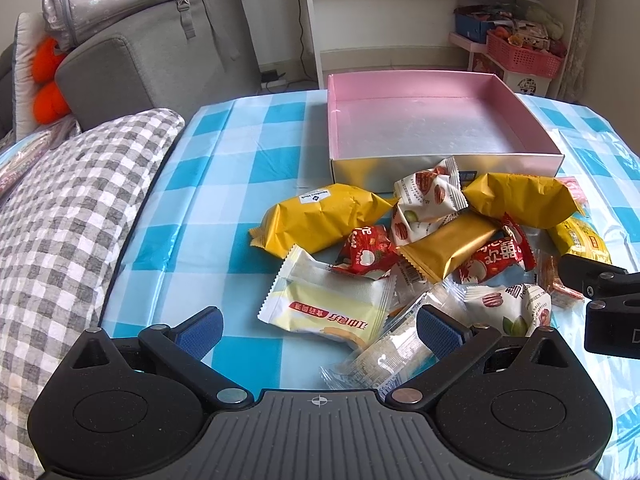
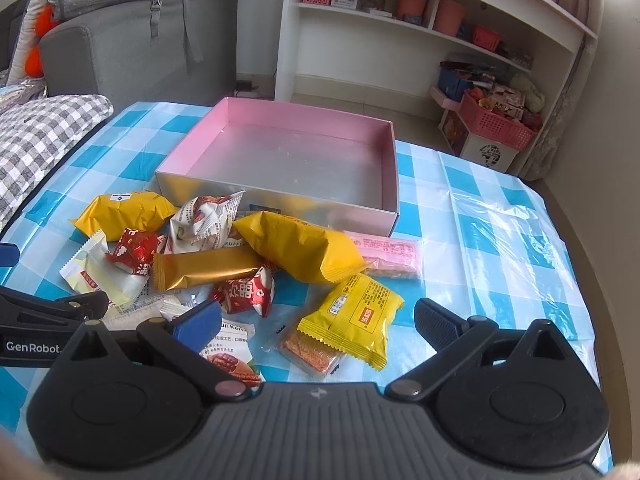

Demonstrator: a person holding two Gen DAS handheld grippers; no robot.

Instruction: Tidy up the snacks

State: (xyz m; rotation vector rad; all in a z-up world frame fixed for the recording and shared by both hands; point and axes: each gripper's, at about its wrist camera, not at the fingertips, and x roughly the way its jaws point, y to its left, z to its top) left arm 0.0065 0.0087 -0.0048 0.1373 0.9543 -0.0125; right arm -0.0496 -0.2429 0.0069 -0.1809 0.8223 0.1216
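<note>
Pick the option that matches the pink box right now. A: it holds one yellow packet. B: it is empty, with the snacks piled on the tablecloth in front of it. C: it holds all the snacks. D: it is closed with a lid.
B: the pink box shows only its bare silver floor, while the snacks, such as the gold bar and the yellow packet, lie on the checked tablecloth in front of it.

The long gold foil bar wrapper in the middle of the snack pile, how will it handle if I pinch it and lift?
The long gold foil bar wrapper looks flat and straight-edged, so probably fairly stiff inside. Its glossy foil may slip between the pads. It lies across the red crinkled packets, so lifting it would likely nudge them.
</note>
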